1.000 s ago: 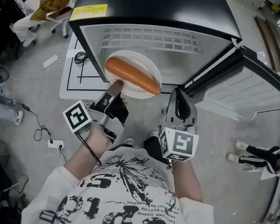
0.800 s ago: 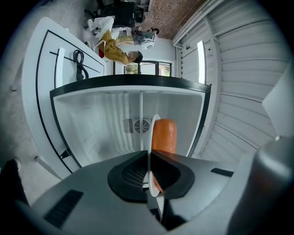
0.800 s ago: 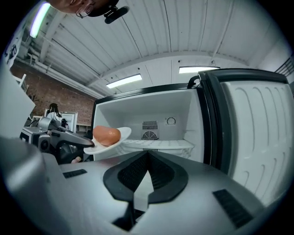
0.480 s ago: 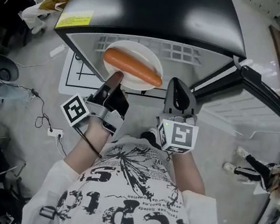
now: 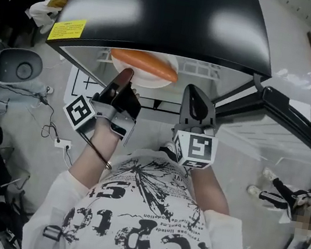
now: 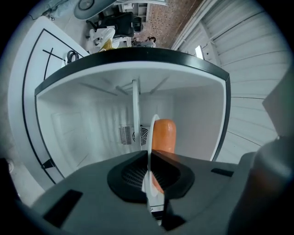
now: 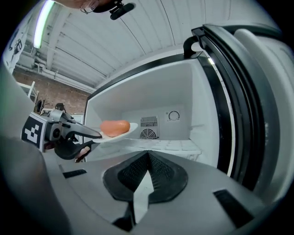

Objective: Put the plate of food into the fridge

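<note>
The left gripper (image 5: 124, 79) is clamping the near rim of the plate (image 5: 152, 81), which is hanging at its 12 o'clock in the mouth of the open fridge (image 5: 163, 10). The sausage (image 5: 145, 63) is lying 9-to-3 across the way in. The right gripper (image 5: 195, 98), jaws together and empty, is waiting at the plate's 4 o'clock, while the white shelf (image 7: 170, 146) ahead is probably offering ample room.

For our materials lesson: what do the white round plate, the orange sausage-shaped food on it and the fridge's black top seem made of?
The white round plate: probably glazed ceramic or hard plastic; thin, smooth, evenly white rim. The orange sausage-shaped food: smooth, slightly glossy skin; real or imitation, unclear. The fridge's black top: glossy painted metal or plastic; mirrors light patches.
</note>
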{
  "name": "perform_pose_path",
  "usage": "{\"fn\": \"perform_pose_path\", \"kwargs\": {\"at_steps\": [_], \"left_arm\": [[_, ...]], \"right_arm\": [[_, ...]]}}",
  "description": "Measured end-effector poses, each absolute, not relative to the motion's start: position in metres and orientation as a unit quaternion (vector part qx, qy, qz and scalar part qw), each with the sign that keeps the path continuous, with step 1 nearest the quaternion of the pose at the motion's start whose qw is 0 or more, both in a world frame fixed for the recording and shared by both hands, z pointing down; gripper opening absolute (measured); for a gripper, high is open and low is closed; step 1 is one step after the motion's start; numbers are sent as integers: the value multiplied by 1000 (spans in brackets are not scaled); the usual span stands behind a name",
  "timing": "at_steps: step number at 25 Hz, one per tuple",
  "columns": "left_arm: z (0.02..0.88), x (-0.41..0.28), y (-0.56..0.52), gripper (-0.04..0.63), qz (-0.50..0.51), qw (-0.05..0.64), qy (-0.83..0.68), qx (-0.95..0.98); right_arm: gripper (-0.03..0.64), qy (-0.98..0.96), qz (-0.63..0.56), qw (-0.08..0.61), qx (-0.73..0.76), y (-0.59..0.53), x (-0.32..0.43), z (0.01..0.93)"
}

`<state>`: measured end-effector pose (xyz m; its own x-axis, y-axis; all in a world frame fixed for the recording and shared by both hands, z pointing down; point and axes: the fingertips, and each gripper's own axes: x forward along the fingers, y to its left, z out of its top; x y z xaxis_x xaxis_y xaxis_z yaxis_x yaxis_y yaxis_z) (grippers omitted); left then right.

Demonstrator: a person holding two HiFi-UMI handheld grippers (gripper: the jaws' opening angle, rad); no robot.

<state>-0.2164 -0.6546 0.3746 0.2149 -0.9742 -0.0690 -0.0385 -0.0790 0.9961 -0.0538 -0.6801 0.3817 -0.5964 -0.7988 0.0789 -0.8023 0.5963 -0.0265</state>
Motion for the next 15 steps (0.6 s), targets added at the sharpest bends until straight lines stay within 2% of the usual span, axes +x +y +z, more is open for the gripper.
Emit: {"fn": "perform_pose_path", "kwargs": {"at_steps": [15], "left_arm": [[381,-210,-679,24,-471,503,-498,526]], "right_arm": [[0,-910,95,38,403,-699,-50,413]]}}
